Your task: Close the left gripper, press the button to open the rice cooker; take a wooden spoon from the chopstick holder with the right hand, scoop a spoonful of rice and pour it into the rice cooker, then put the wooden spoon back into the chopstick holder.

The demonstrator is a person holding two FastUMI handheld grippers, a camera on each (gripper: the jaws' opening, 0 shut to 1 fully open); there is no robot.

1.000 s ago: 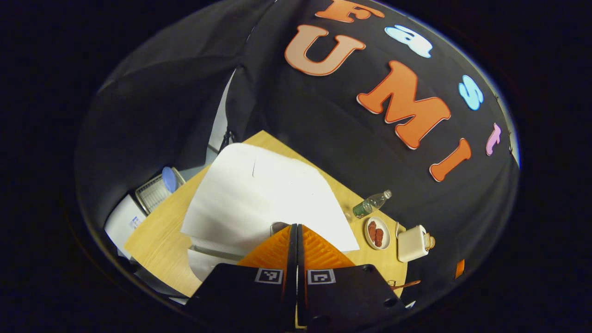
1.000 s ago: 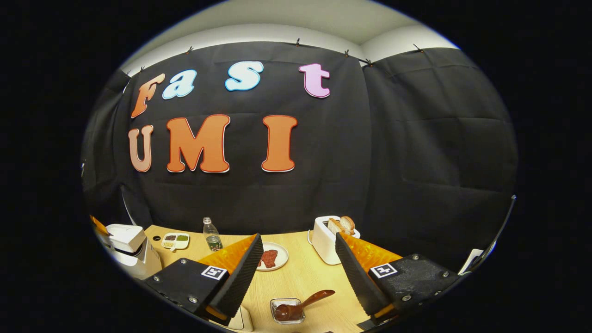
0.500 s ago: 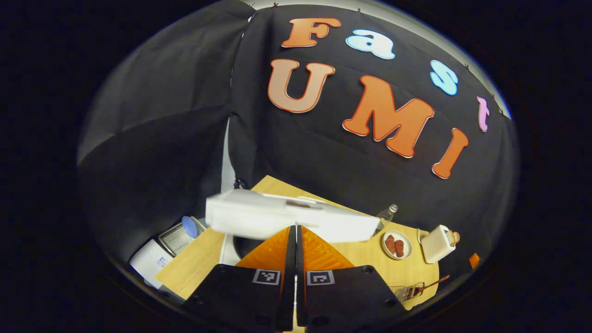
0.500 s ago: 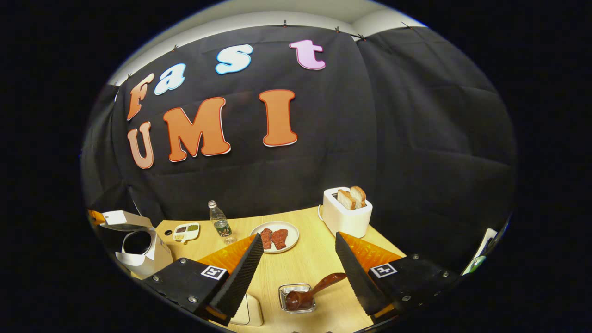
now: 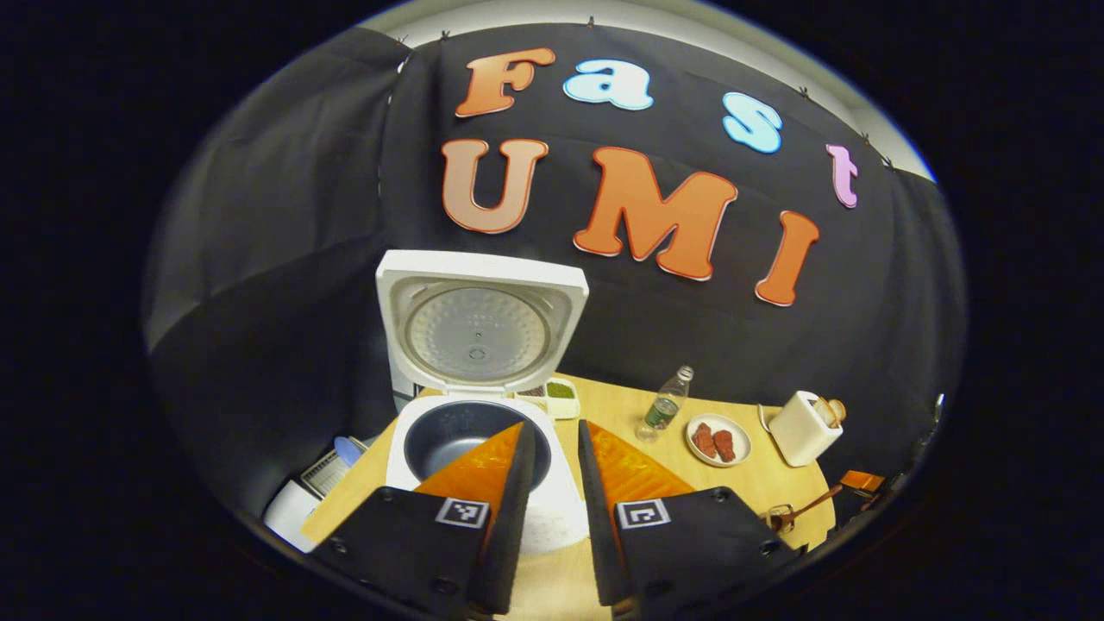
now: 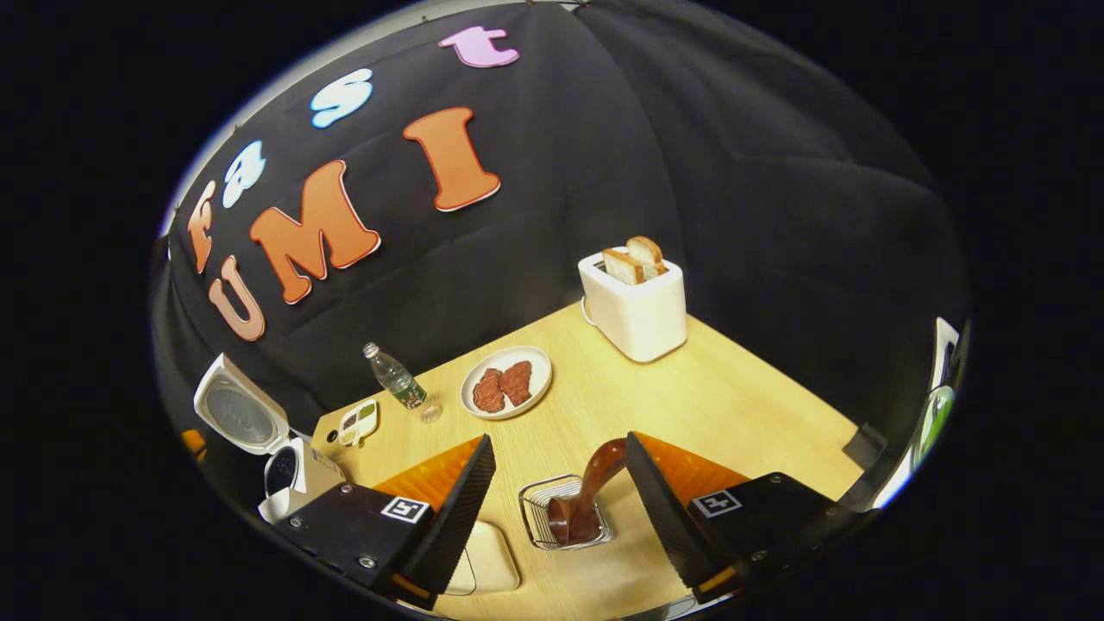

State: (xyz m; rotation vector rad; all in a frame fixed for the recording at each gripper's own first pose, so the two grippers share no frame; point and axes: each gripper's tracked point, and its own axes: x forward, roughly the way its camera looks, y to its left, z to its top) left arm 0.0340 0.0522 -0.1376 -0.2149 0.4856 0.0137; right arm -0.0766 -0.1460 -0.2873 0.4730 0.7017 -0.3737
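The white rice cooker (image 5: 552, 509) stands with its lid (image 5: 479, 323) upright and its dark inner pot (image 5: 457, 431) bare. My left gripper (image 5: 555, 427) hovers just in front of the pot, open by a narrow gap and holding nothing. The brown wooden spoon (image 6: 595, 483) stands bowl-down in a wire chopstick holder (image 6: 539, 517). My right gripper (image 6: 559, 440) is wide open above the holder, and the spoon's handle leans close to its right finger without being held. The cooker (image 6: 297, 474) sits far to the left in the right gripper view. The spoon (image 5: 815, 504) lies at the table's right end in the left gripper view.
On the wooden table (image 6: 733, 388) are a water bottle (image 6: 392, 377), a plate of meat (image 6: 504, 385), a white toaster with bread (image 6: 636, 302) and a small seasoning dish (image 6: 358, 420). A cream container (image 6: 487, 556) sits just left of the holder.
The cooker lid has swung from down to fully upright. My left gripper pulled back and its fingers parted slightly. My right gripper tilted down and moved closer over the spoon holder.
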